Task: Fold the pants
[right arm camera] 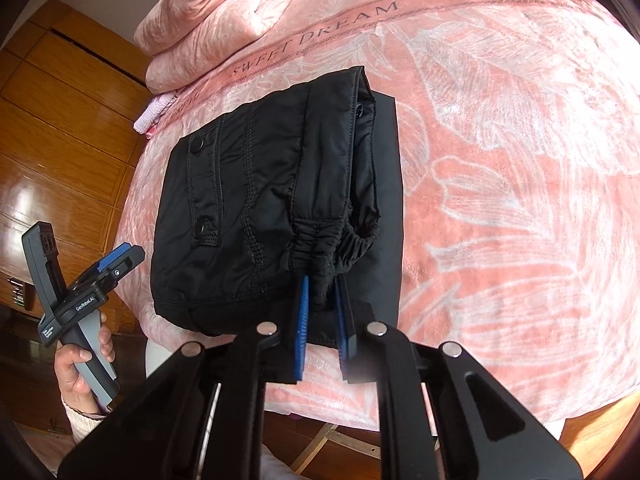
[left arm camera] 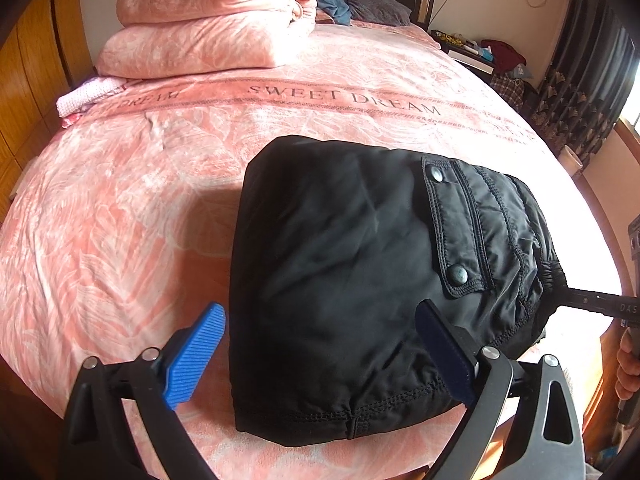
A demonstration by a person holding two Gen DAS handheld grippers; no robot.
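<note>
Pink bedspread (left arm camera: 120, 208) under folded black pants (left arm camera: 340, 280)

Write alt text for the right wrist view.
The right gripper is shut on the elastic waistband of folded black pants lying on a pink bedspread. At left, a hand holds the left gripper clear of the pants, beside a wooden wardrobe.

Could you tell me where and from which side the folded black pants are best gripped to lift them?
Grip the black pants at the gathered elastic waistband, coming from the bed's near edge: it bunches into a ridge there, and the right gripper is shut on it.
</note>
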